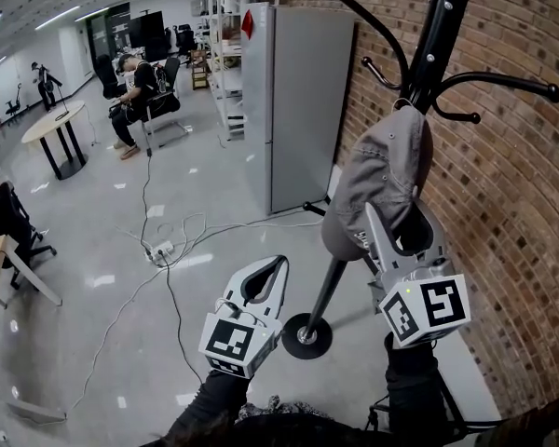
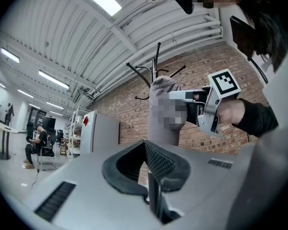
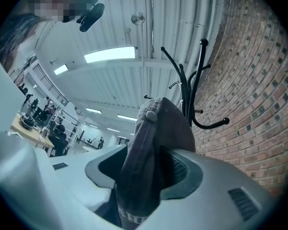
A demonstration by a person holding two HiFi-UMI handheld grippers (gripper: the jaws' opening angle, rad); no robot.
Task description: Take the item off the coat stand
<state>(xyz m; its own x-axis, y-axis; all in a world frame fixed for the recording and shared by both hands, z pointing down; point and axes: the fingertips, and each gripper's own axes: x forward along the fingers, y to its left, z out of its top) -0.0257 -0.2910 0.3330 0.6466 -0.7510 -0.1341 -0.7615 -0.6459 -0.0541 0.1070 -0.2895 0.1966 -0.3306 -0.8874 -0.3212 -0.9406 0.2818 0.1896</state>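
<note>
A grey cap (image 1: 384,170) hangs against the pole of the black coat stand (image 1: 440,35), just under its lower hooks. Whether it still rests on a hook is hidden. My right gripper (image 1: 401,226) is raised to the cap and shut on its lower part. In the right gripper view the cap (image 3: 153,143) fills the gap between the jaws of the right gripper (image 3: 156,176), with the stand (image 3: 191,87) behind. My left gripper (image 1: 278,266) hangs lower and to the left, shut and holding nothing. The left gripper view shows its closed jaws (image 2: 146,152), the cap (image 2: 159,107) and the stand (image 2: 156,63).
A brick wall (image 1: 508,212) runs close behind the stand, whose round base (image 1: 307,335) sits on the floor. A tall grey cabinet (image 1: 293,101) stands to the left. Cables and a power strip (image 1: 163,248) lie on the floor. A seated person (image 1: 135,87) and round table (image 1: 56,124) are far back.
</note>
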